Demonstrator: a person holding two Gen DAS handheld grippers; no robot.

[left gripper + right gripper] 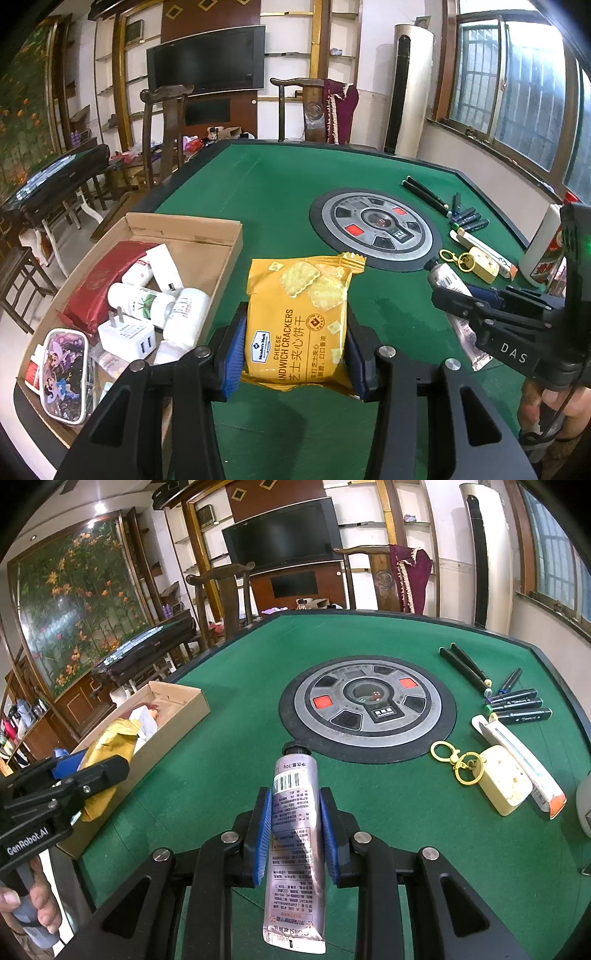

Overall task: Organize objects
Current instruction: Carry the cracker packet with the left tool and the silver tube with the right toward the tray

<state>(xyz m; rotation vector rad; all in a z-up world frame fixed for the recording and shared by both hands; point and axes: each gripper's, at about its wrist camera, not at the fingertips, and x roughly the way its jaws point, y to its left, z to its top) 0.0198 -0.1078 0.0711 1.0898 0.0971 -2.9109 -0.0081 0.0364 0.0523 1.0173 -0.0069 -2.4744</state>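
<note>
Left tongs (295,347): clenched on the yellow cracker packet (297,314), blue pads pressed against its two long side edges; packet carried clear above the green desk (258,192), just right of the cardboard box (221,236). Right tongs (295,830): clamped on the silver hand-cream tube (295,834) at mid-length, tube raised over the near part of the desk. Packet orientation: long axis in line with the tong fingers, crimped top seal pointing away from the wrist camera, printed face up. Tube orientation: long axis likewise along the fingers, black cap pointing forward toward the round centre panel (365,709), flat crimped tail toward the camera. Likely faults from here: soft packet gripped by its edges only, so probable buckling or slipping under a quick swing toward the box; crackers inside prone to crushing under a harder squeeze. Box already crowded with white bottles (142,299), a charger plug (127,336) and a red pouch (103,280), so a possible snag on the box wall or a landing on top of the pile. Smooth tube apt to slide forward out of the pads on a steeper downward tilt. Both sets of tongs close together over the near desk edge; collision risk on crossing paths.
</note>
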